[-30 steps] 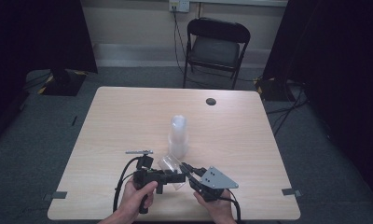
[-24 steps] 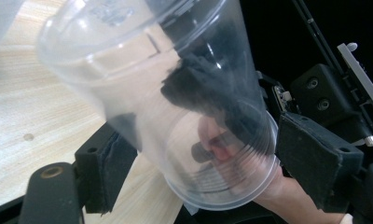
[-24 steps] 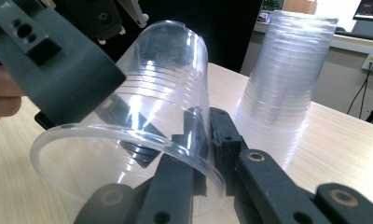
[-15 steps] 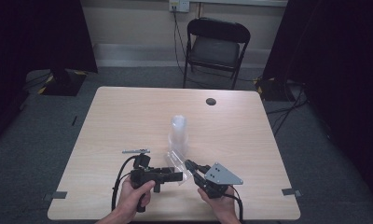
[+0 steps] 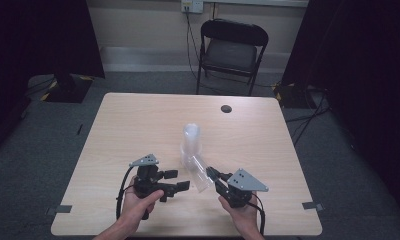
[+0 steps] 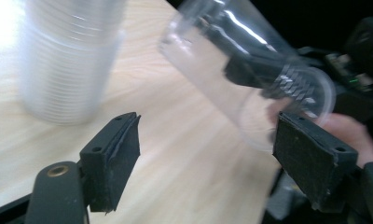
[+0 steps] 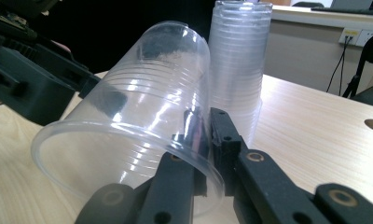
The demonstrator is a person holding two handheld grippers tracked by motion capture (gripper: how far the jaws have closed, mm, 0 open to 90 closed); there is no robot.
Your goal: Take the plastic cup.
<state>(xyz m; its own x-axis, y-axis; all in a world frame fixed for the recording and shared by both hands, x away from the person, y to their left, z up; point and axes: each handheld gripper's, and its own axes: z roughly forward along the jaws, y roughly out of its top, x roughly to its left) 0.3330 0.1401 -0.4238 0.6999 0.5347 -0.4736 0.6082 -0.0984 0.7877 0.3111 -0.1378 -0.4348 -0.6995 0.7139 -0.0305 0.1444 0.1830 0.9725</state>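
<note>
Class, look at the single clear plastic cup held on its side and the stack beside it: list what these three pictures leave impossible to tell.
- Number of cups in the upright stack of clear plastic cups: rims blur together; top cut off in left gripper view.
- Whether the left gripper touches the single clear plastic cup: motion blur.
- Small dark round thing on the light wooden table: too small in high view.

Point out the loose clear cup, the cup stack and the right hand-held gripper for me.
clear cup (image 7: pixel 128 116): right gripper view, on its ribbed side wall.
cup stack (image 5: pixel 191 137): high view, on the upper side.
right hand-held gripper (image 7: pixel 208 135): right gripper view, midway between fingertips pinching the cup's rim.
</note>
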